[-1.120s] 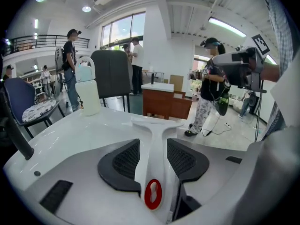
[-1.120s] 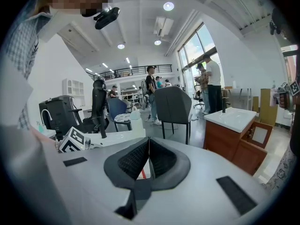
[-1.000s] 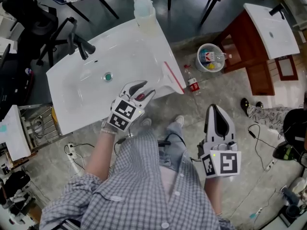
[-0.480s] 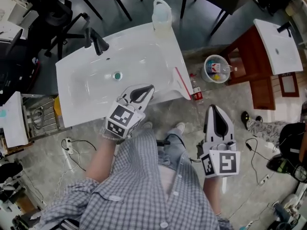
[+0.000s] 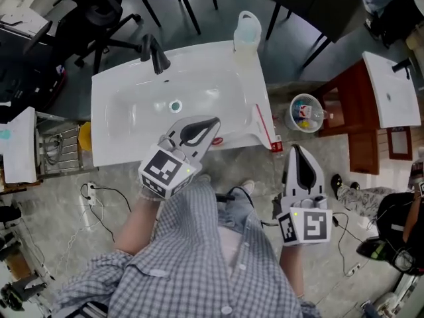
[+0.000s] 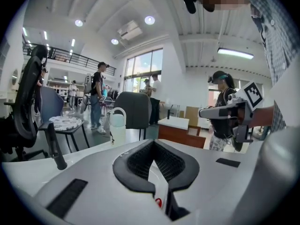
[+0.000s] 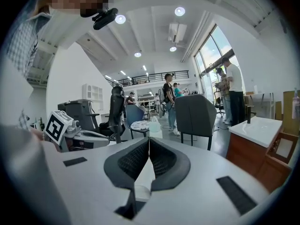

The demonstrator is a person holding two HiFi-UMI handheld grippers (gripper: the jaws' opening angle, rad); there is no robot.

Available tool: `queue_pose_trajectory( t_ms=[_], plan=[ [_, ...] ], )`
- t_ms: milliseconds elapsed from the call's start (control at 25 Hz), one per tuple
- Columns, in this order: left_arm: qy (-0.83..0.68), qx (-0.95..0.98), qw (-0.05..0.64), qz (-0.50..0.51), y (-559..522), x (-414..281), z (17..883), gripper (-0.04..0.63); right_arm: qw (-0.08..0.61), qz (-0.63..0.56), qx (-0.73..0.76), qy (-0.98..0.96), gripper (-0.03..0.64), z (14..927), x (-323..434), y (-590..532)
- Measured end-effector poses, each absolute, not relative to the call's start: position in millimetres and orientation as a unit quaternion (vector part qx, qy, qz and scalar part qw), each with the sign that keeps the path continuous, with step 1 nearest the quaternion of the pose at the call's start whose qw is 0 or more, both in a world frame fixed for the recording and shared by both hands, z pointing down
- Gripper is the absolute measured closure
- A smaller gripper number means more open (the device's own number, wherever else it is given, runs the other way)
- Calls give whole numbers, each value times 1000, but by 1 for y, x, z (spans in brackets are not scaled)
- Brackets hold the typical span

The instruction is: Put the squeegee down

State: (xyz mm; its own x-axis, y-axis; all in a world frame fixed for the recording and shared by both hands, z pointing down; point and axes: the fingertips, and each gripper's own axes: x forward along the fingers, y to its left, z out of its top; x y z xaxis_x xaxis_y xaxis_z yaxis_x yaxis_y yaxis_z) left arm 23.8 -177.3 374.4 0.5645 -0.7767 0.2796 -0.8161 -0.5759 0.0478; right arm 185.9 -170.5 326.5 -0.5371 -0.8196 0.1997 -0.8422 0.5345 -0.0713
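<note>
The squeegee (image 5: 264, 126), a slim white bar with a red strip, lies along the right rim of the white sink (image 5: 132, 138). Neither gripper touches it. My left gripper (image 5: 214, 121) hovers over the sink's front edge, left of the squeegee, with its jaws shut and nothing between them; the left gripper view shows the same closed tips (image 6: 153, 142). My right gripper (image 5: 296, 148) hangs over the floor to the right of the sink, below the squeegee's near end, shut and empty (image 7: 149, 139).
A black faucet (image 5: 154, 53) and a drain (image 5: 175, 105) mark the basin. A clear jug (image 5: 247, 30) stands on the back right corner. On the floor are a small bin (image 5: 306, 113), a bottle (image 5: 277, 145) and cables. A wooden cabinet (image 5: 354, 121) stands right.
The left gripper's jaws went from open to shut with nothing in them, and it rose from the sink's front edge. The right gripper stayed shut over the floor.
</note>
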Motion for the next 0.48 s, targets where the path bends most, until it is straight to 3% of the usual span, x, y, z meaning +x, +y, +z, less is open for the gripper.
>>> queue_pose_trajectory(
  t_ms=[480],
  plan=[
    [-482,868,67,102,-166,6,345,588,58,52,422,-903,607,309,147,-186]
  ],
)
